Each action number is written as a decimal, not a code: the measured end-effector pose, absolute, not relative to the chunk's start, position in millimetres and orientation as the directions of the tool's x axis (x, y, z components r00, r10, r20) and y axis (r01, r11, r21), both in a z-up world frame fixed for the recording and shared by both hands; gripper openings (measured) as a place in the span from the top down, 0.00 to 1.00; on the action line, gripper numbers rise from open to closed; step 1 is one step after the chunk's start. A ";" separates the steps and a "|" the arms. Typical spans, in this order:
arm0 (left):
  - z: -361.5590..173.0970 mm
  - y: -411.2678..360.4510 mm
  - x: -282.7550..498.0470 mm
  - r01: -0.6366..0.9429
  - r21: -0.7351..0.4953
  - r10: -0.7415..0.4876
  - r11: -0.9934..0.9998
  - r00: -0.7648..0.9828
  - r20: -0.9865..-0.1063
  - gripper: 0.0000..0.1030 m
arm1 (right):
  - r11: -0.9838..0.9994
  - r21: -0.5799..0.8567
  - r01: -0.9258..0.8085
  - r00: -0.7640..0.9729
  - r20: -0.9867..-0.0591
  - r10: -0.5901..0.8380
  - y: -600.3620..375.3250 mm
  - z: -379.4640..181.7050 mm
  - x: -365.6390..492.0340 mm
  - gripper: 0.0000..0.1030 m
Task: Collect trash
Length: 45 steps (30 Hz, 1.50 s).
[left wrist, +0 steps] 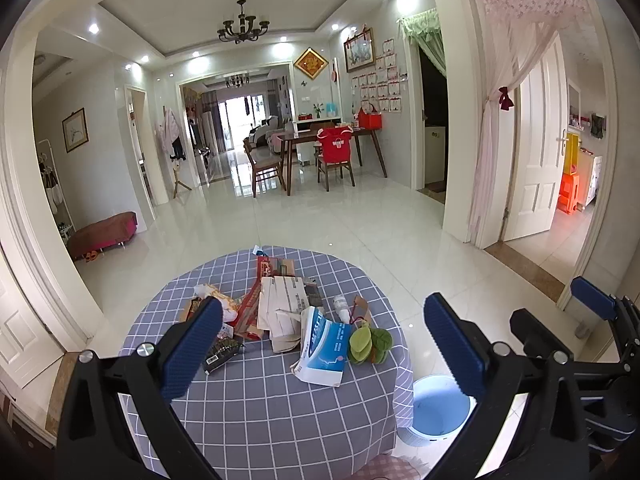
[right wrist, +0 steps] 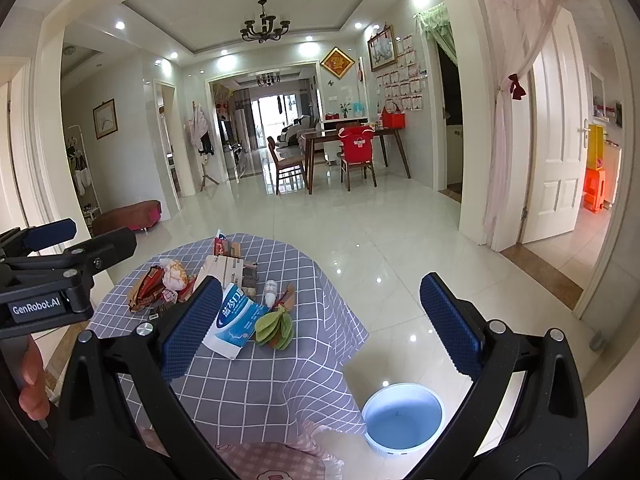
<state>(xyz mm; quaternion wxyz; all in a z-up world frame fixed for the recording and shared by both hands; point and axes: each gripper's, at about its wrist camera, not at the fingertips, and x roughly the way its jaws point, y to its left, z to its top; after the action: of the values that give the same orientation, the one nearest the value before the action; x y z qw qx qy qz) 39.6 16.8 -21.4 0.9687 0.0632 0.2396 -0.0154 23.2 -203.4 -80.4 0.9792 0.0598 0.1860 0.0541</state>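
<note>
A heap of trash lies on a round table with a grey checked cloth (left wrist: 260, 408) (right wrist: 260, 380). In it are a blue and white box (left wrist: 324, 344) (right wrist: 236, 320), green paper leaves (left wrist: 368, 344) (right wrist: 276, 326), a small white bottle (left wrist: 342, 306) (right wrist: 271, 290), flattened white cardboard (left wrist: 284, 300), red wrappers (right wrist: 150, 284) and a dark barcoded wrapper (left wrist: 222, 352). My left gripper (left wrist: 323, 306) (right wrist: 103, 232) hovers open above the near side of the heap. My right gripper (right wrist: 320, 282) (left wrist: 548, 300) is open too, over the table's right edge. Neither holds anything.
A light blue bin (left wrist: 440, 404) (right wrist: 402, 416) stands on the glossy tiled floor to the right of the table. A hand (right wrist: 32, 376) holds the left gripper. Pink checked fabric (right wrist: 260, 460) shows at the bottom. Far back stand a dining table and chairs (left wrist: 332, 152).
</note>
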 end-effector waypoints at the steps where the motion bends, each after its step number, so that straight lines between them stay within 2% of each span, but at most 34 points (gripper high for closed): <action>1: -22.2 16.6 40.7 0.060 0.115 0.001 0.992 0.884 -0.468 0.04 | 0.987 0.137 -0.084 0.924 -0.361 0.129 -203.2 -80.2 25.5 0.06; 13: -36.8 21.0 61.0 0.057 0.111 0.006 0.992 0.864 -0.504 0.04 | 0.985 0.151 -0.080 0.905 -0.404 0.136 -202.4 -93.5 47.0 0.06; 21: -59.9 52.8 93.6 -0.001 0.095 0.054 0.995 0.828 -0.558 0.04 | 0.979 0.190 -0.075 0.861 -0.482 0.160 -202.7 -123.9 75.7 0.06; 32: -136.1 76.2 151.7 0.044 0.050 0.003 0.998 0.719 -0.695 0.05 | 0.951 0.303 -0.069 0.770 -0.589 0.243 -195.8 -187.4 133.6 0.06; 35: -161.3 77.5 168.9 0.066 0.024 -0.027 0.998 0.681 -0.732 0.21 | 0.946 0.319 -0.062 0.759 -0.601 0.252 -191.1 -201.6 145.8 0.06; 37: -175.8 78.4 179.8 0.077 -0.002 -0.052 0.997 0.650 -0.758 0.38 | 0.943 0.327 -0.061 0.756 -0.602 0.258 -188.0 -209.3 153.6 0.06; 41: -197.9 75.4 198.6 0.105 -0.019 -0.080 0.994 0.627 -0.775 0.48 | 0.944 0.325 -0.059 0.743 -0.617 0.259 -178.8 -220.8 170.1 0.06; 42: -202.1 74.4 202.5 0.106 -0.010 -0.074 0.994 0.618 -0.783 0.58 | 0.943 0.328 -0.061 0.737 -0.622 0.264 -176.4 -223.3 175.1 0.06; 43: -207.4 73.8 207.2 0.111 -0.010 -0.076 0.994 0.607 -0.791 0.74 | 0.941 0.332 -0.065 0.735 -0.622 0.270 -174.8 -225.2 177.4 0.06; 45: -213.6 75.3 210.6 0.127 -0.030 -0.101 0.991 0.598 -0.795 0.89 | 0.943 0.325 -0.073 0.728 -0.629 0.273 -168.3 -229.0 185.8 0.06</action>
<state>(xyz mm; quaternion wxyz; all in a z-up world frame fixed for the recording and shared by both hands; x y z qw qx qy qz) 210.6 75.3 -213.6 0.8938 0.0149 0.4437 -0.0638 185.8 -168.3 -229.0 0.9188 0.1404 0.3567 0.0943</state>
